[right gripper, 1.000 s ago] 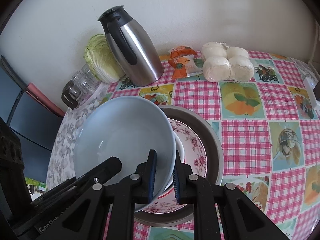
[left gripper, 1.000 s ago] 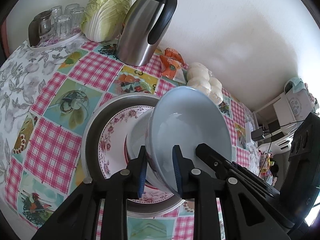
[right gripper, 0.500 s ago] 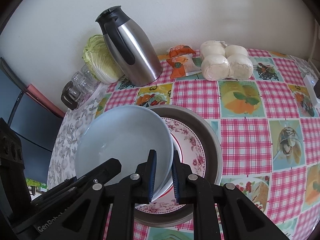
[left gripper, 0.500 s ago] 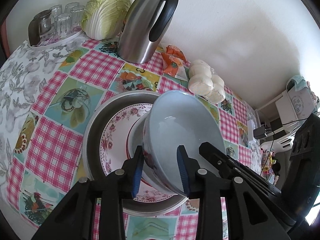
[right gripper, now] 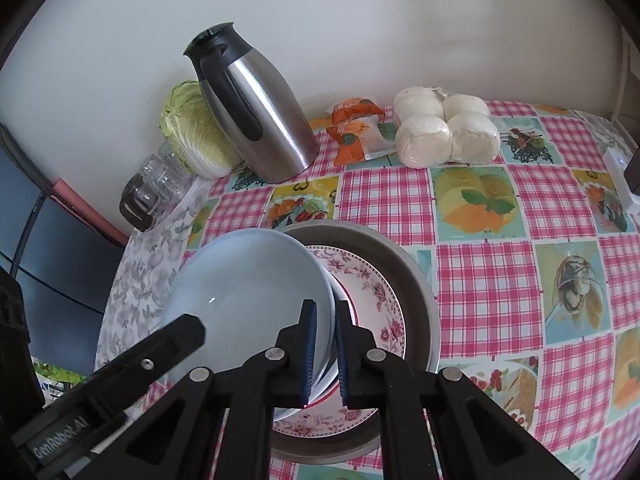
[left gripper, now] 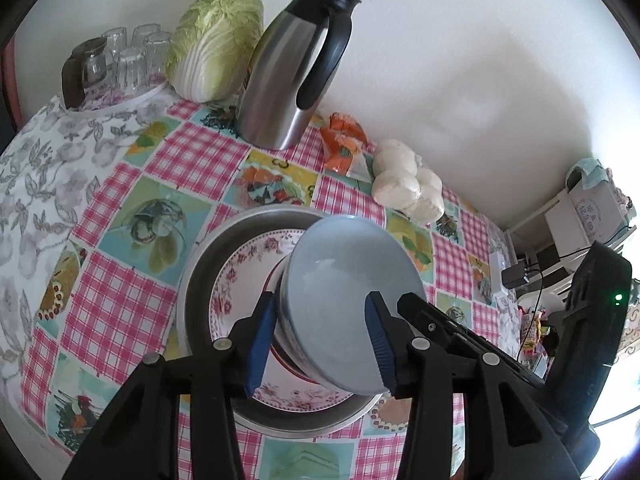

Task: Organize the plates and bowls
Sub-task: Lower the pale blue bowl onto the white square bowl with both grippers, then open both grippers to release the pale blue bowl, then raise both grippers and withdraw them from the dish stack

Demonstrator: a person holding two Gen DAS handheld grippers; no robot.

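A: Bowl position first. Where does the pale blue bowl (left gripper: pixel 340 300) sit?

B: Tilted, its base nested in a smaller white bowl (right gripper: pixel 340 298) on the floral plate (left gripper: pixel 240 280), all inside the grey metal pan (left gripper: pixel 192 280) on the checked bench (left gripper: pixel 120 300). Its open face leans toward the left gripper (left gripper: pixel 320 340).

A: And the grips?

B: The right gripper (right gripper: pixel 323 354) is clenched on the bowl's near rim, one pad inside the wall and one outside. The left gripper's jaws are opening; the bowl's rim is between its blue fingers (left gripper: pixel 262 336), and the far pad looks clear of it, so I'd call that side released.

A: So what does the next move turn on?

B: The rim edge runs straight up between the right fingers, so that hand alone carries the tilt. My guess is it must lay the bowl level into the stack, rolling it away from the left side. If it lets go too soon, the bowl could rock against the plate.

A: Anything close by?

B: The steel jug (right gripper: pixel 256 108) and the buns (right gripper: pixel 444 128) stand well apart, by the wall.
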